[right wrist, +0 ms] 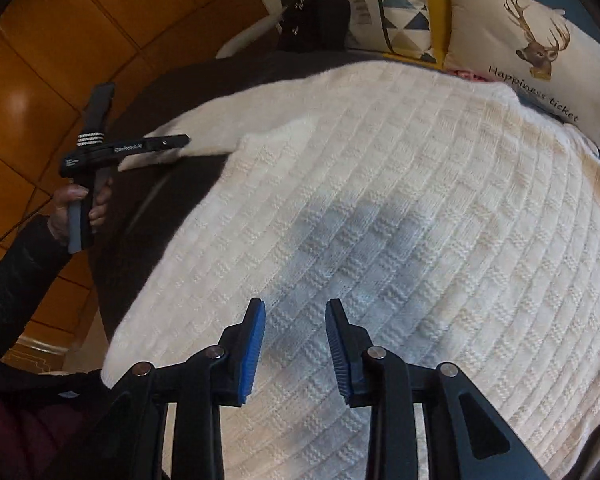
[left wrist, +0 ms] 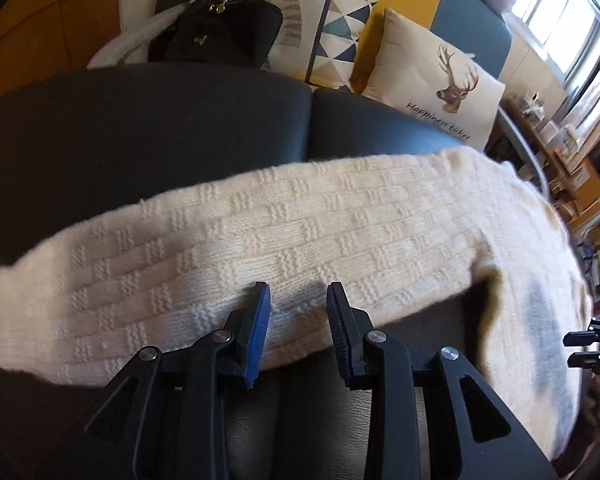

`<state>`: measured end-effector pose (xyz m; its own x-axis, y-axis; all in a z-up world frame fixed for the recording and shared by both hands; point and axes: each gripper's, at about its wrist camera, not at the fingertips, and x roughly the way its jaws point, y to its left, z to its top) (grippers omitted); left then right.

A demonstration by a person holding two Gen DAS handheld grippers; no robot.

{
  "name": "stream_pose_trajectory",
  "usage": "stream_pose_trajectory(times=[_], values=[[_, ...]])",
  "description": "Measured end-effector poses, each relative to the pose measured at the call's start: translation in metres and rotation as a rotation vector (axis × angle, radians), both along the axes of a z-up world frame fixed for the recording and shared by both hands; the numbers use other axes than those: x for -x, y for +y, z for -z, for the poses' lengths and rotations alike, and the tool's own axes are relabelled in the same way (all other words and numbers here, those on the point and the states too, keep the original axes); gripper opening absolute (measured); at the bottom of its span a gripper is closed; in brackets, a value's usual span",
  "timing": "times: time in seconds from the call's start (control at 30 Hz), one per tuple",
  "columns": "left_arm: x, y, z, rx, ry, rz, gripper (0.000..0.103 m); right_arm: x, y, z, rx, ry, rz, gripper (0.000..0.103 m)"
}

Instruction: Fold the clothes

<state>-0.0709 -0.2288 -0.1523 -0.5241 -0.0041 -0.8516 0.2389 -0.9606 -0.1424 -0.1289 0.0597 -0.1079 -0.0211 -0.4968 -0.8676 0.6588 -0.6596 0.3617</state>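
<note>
cream basket-knit sweater flat on dark sofa seat | sleeve stretched leftward, long axis crosswise | left tongs, right tongs released, gripping nothing

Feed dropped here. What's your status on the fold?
Left gripper open over sleeve. Right gripper open over sweater, nothing held. Sweater flat, unfolded. Nothing in the way.

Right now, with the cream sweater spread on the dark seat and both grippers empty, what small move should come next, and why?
Probably lower the left gripper onto the sleeve and pinch it. Its jaws stand open just above the knit, nothing between them, and the sleeve lies stretched out sideways from the sweater body, not yet folded in.
</note>
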Motion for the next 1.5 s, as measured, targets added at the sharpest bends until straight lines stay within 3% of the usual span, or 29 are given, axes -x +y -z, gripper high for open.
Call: stream_pose_trajectory(times=[0.1, 0.17, 0.23, 0.3, 0.4, 0.57, 0.67, 0.8, 0.93, 1.0, 1.03, 1.07, 1.1, 1.17, 1.3, 1.5], values=[[0.011, 0.002, 0.000, 0.167, -0.004, 0.004, 0.024, 0.003, -0.019, 0.030, -0.035, -0.091, 0.032, 0.034], [0.018, -0.002, 0.000, 0.257, -0.006, -0.006, 0.024, -0.002, -0.034, 0.034, -0.012, -0.061, 0.032, 0.036], [0.026, -0.014, -0.001, 0.320, -0.019, -0.043, 0.024, -0.012, -0.047, 0.034, -0.060, -0.012, -0.012, 0.037], [0.027, -0.036, -0.006, 0.264, -0.036, -0.081, 0.024, -0.016, -0.052, 0.033, -0.109, 0.008, -0.059, 0.037], [0.005, -0.051, -0.024, 0.201, 0.008, -0.133, 0.024, -0.012, -0.051, 0.026, -0.146, 0.009, -0.043, 0.031], [-0.040, -0.057, -0.042, 0.063, 0.073, -0.157, 0.025, -0.012, -0.080, -0.003, -0.001, 0.082, -0.075, 0.032], [-0.070, -0.092, -0.034, -0.068, 0.063, -0.268, 0.025, -0.007, -0.110, 0.004, 0.001, 0.083, -0.066, 0.032], [-0.120, -0.150, -0.030, -0.197, 0.073, -0.444, 0.025, -0.005, -0.135, 0.024, 0.062, -0.001, -0.053, 0.032], [-0.153, -0.197, -0.030, -0.203, 0.068, -0.527, 0.026, -0.013, -0.151, 0.043, 0.050, -0.023, -0.049, 0.033], [-0.153, -0.211, -0.030, -0.196, 0.068, -0.520, 0.030, -0.012, -0.148, 0.048, 0.075, -0.037, -0.023, 0.033], [-0.152, -0.216, -0.031, -0.189, 0.069, -0.514, 0.036, -0.010, -0.145, 0.050, 0.090, -0.049, -0.008, 0.033], [-0.148, -0.220, -0.030, -0.181, 0.067, -0.503, 0.047, -0.011, -0.143, 0.049, 0.099, -0.055, 0.004, 0.033], [-0.141, -0.221, -0.028, -0.169, 0.062, -0.486, 0.048, -0.012, -0.140, 0.048, 0.107, -0.060, 0.015, 0.033], [-0.124, -0.222, -0.024, -0.142, 0.047, -0.441, 0.048, -0.012, -0.139, 0.046, 0.110, -0.067, 0.024, 0.033], [-0.098, -0.215, -0.015, -0.009, -0.042, -0.337, 0.048, -0.013, -0.137, 0.046, 0.114, -0.066, 0.036, 0.033], [-0.091, -0.212, -0.011, 0.009, -0.013, -0.298, 0.052, -0.013, -0.141, 0.049, 0.112, -0.059, 0.050, 0.033]])
